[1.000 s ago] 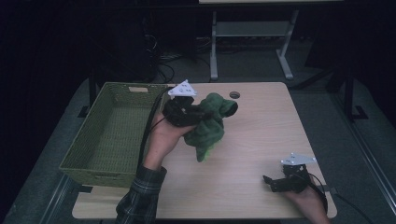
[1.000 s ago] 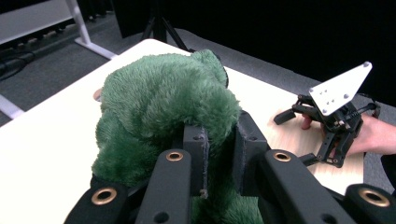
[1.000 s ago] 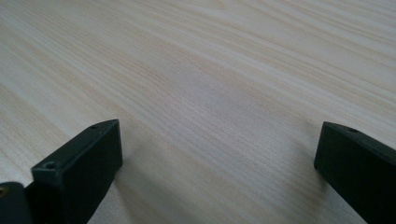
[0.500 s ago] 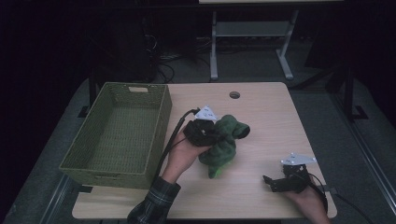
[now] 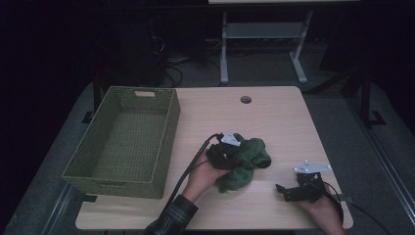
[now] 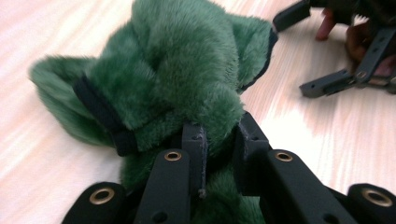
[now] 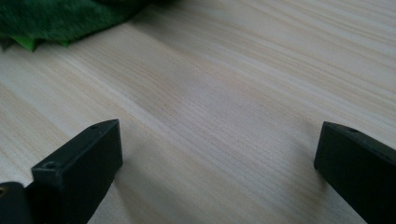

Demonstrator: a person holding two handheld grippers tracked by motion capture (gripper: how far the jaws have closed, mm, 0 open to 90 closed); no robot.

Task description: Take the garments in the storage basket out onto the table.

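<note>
The left gripper (image 5: 240, 155) is closed on a fold of the fluffy green plush cloth with black trim (image 5: 244, 161). In the left gripper view its two black jaws stand near each other and the green pile (image 6: 187, 88) is pinched between them. The cloth lies crumpled on the light wooden bench (image 5: 274, 122), about in the middle between the left and right edges and nearer to the near edge than to the far one. One lobe of the cloth hangs toward the near edge. The left hand (image 5: 205, 175) comes in from the near edge, with a plaid sleeve (image 5: 171, 218) behind it.

The right gripper (image 5: 283, 190) rests on the bench by the near right corner, well apart from the cloth. Its jaws stand wide apart in the right gripper view, with bare wood (image 7: 224, 107) between them, so it is open and it holds nothing. The edge of the green cloth (image 7: 60, 18) shows at the far left in that view.

A green woven rectangular basket (image 5: 169, 132) stands on the left part of the bench, along the left edge. A small round hole (image 5: 245, 99) is in the bench top near the far edge. I cannot read any brand, label or writing on the things.
</note>
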